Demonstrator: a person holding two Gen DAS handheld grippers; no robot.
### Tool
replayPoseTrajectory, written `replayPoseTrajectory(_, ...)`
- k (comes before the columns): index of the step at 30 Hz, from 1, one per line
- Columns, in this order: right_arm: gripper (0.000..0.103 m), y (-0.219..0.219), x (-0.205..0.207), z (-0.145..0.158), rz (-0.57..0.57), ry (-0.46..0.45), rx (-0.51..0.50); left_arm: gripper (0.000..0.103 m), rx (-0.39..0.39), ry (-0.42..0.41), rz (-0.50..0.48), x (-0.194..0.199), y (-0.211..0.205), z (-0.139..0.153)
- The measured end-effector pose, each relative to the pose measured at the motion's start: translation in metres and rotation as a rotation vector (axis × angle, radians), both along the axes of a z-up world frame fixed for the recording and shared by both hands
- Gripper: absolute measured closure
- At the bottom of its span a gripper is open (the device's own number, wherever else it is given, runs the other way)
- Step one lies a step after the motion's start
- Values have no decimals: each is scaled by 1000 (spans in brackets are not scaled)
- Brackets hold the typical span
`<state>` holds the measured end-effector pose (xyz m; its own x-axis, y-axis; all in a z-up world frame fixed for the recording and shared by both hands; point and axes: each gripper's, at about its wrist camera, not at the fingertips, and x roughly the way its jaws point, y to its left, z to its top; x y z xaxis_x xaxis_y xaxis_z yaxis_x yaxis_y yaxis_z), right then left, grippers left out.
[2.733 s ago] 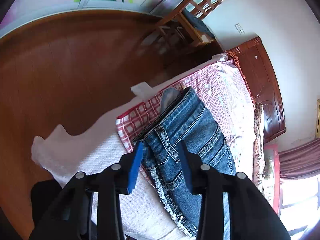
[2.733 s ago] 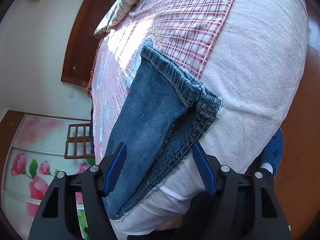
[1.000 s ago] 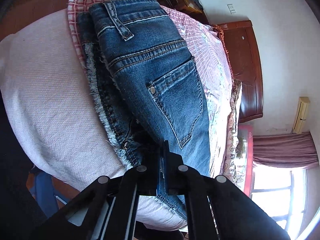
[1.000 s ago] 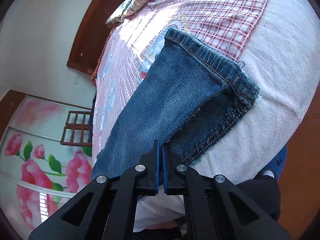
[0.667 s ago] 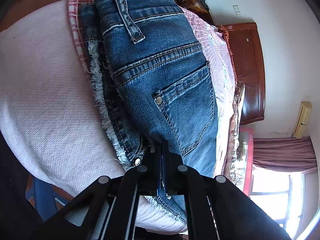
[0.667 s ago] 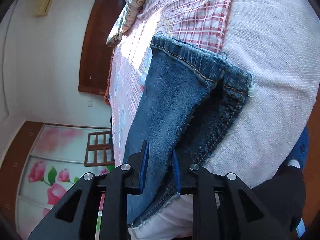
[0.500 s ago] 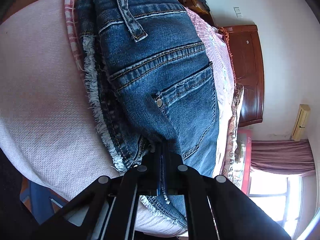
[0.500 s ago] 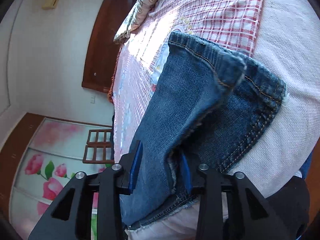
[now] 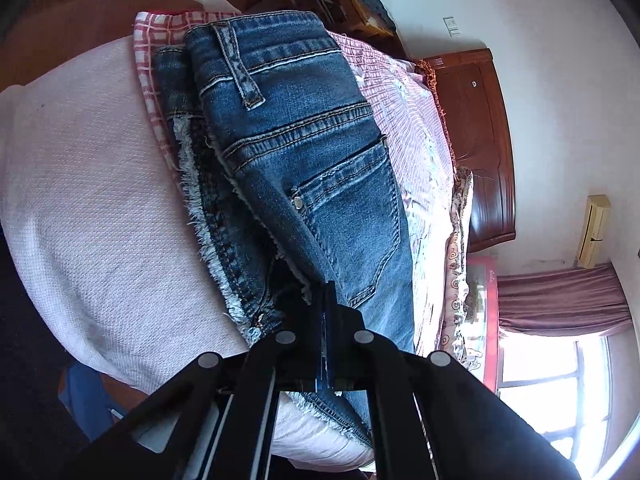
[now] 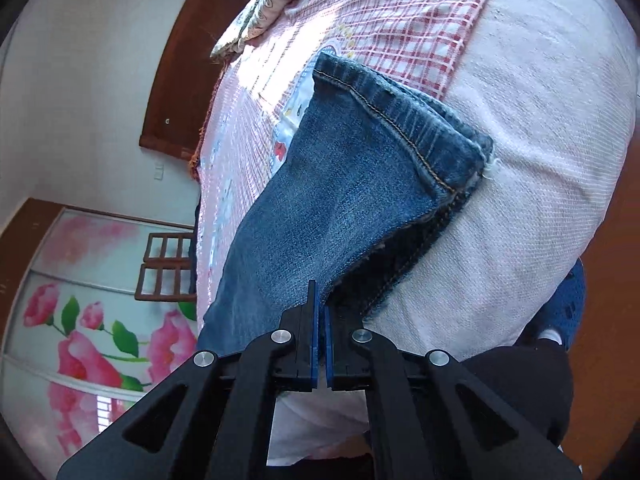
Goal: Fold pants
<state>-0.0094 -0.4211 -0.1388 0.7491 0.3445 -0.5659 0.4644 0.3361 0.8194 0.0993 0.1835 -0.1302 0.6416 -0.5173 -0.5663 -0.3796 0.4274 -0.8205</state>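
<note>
Blue jeans (image 9: 304,168) lie on a bed, folded lengthwise, back pocket and belt loop up. In the left wrist view my left gripper (image 9: 325,292) is shut on the upper denim layer near the seat, lifting its frayed edge off the lower layer. In the right wrist view the leg end of the jeans (image 10: 360,184) lies with its hem toward the bed edge. My right gripper (image 10: 320,300) is shut on the near edge of the upper leg layer, raised over the darker lower layer.
The bed has a white textured cover (image 9: 88,208) and a red checked sheet (image 10: 404,28). A wooden headboard (image 9: 476,140) and patterned pillow (image 10: 264,12) lie beyond. A wooden chair (image 10: 164,264) and floral wardrobe doors (image 10: 92,320) stand by the bed. Wooden floor (image 10: 600,400) lies beside it.
My right gripper opened and re-closed on the upper leg layer within the last second. My left gripper stayed shut on the denim and drew back slightly.
</note>
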Motion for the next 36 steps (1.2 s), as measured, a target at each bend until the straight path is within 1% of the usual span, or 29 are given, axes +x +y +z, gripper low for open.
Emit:
replayPoseTrajectory(3, 102, 1, -1, -15, -16, 16, 11, 103, 18, 27, -3, -4, 2, -10)
replayPoseTrajectory(5, 102, 0, 0, -20, -30, 7, 27, 103, 40, 41, -8, -2, 2, -16)
replayPoseTrajectory(8, 103, -2, 4, -19, -16, 40, 38, 103, 101, 35, -37, 3, -2, -20)
replayPoseTrajectory(10, 99, -1, 5, -13, 4, 84, 45, 102, 108, 41, -46, 2, -3, -20)
replayPoseTrajectory(11, 91, -1, 5, -8, 20, 112, 41, 102, 125, 53, -62, 0, -3, -16)
replayPoseTrajectory(12, 70, 1, 4, -2, 38, 132, 40, 102, 165, 65, -74, -2, -3, -9)
replayPoseTrajectory(13, 56, 3, 2, 3, 56, 168, 31, 103, 209, 61, -82, -5, -2, 0)
replayPoseTrajectory(14, 49, 7, -2, 10, 70, 205, 2, 103, 260, 47, -93, -7, -2, 10)
replayPoseTrajectory(16, 49, 22, -3, 28, 147, 189, -30, 103, 344, -15, -118, -6, -4, 33)
replayPoseTrajectory(17, 49, 32, -1, 38, 183, 174, -36, 101, 377, -64, -143, -3, -10, 46)
replayPoseTrajectory(18, 49, 41, 3, 47, 217, 149, -40, 100, 398, -115, -192, 4, -18, 55)
replayPoseTrajectory(19, 49, 52, 10, 56, 263, 115, -43, 91, 416, -170, -259, 15, -30, 65)
replayPoseTrajectory(20, 49, 63, 21, 65, 305, 80, -49, 76, 426, -231, -321, 25, -43, 71)
replayPoseTrajectory(21, 49, 73, 34, 73, 339, 50, -56, 68, 424, -296, -369, 35, -56, 76)
replayPoseTrajectory(22, 49, 84, 52, 81, 377, 22, -63, 57, 406, -338, -435, 47, -70, 76)
replayPoseTrajectory(23, 49, 96, 72, 88, 417, -7, -74, 57, 405, -345, -488, 57, -85, 71)
replayPoseTrajectory(24, 49, 110, 93, 96, 452, -24, -100, 57, 419, -330, -530, 67, -96, 64)
replayPoseTrajectory(25, 49, 124, 114, 103, 494, -37, -142, 57, 413, -305, -586, 76, -105, 54)
replayPoseTrajectory(27, 49, 154, 161, 118, 588, -84, -226, 58, 427, -195, -626, 81, -110, 29)
replayPoseTrajectory(28, 49, 168, 184, 121, 627, -90, -241, 58, 387, -157, -656, 79, -110, 16)
replayPoseTrajectory(29, 49, 182, 205, 123, 667, -97, -240, 60, 379, -160, -656, 73, -107, 9)
replayPoseTrajectory(30, 49, 196, 226, 124, 698, -103, -253, 62, 386, -183, -652, 63, -103, 7)
replayPoseTrajectory(32, 49, 230, 266, 123, 784, -85, -331, 62, 385, -194, -667, 54, -100, 6)
replayPoseTrajectory(34, 49, 259, 301, 114, 849, -57, -400, 63, 349, -192, -653, 50, -94, 3)
replayPoseTrajectory(35, 49, 272, 315, 107, 893, -45, -398, 68, 344, -186, -648, 51, -91, 2)
replayPoseTrajectory(36, 49, 287, 327, 100, 931, -28, -407, 69, 337, -182, -648, 51, -88, 0)
